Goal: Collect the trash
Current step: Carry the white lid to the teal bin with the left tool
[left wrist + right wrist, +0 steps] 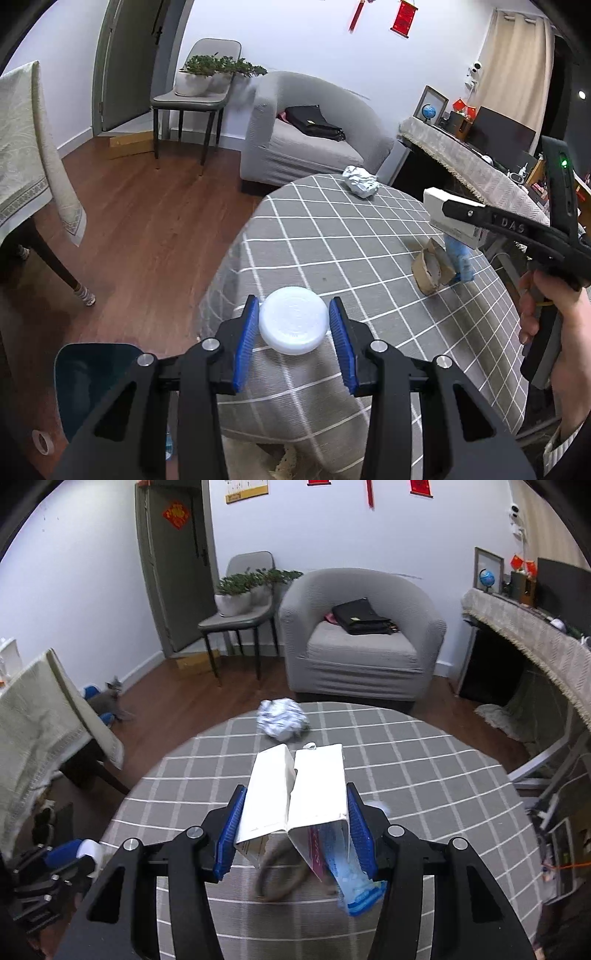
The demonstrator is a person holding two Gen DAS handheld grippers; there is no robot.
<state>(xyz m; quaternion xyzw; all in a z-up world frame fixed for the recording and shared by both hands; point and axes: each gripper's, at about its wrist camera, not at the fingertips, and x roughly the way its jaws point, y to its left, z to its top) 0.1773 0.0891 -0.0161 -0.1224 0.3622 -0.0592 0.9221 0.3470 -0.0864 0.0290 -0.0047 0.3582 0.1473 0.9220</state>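
Note:
A white round plastic lid (293, 320) lies near the edge of a round table with a grey checked cloth (369, 236). My left gripper (293, 325) is open, its blue pads either side of the lid without clearly touching it. My right gripper (295, 825) is shut on a white paper box (295, 794) with a blue plastic wrapper (351, 882) hanging from it; the box also shows in the left wrist view (448, 218), held above the table. A crumpled foil ball (360, 181) (282, 718) lies at the far edge. A brown tape roll (430, 269) (280, 875) sits under the box.
A dark blue bin (88, 380) stands on the wood floor left of the table, below my left gripper. A grey armchair (362, 638) with a black bag is behind the table. A cloth-covered table (26, 155) stands left, a cluttered desk (480, 166) right.

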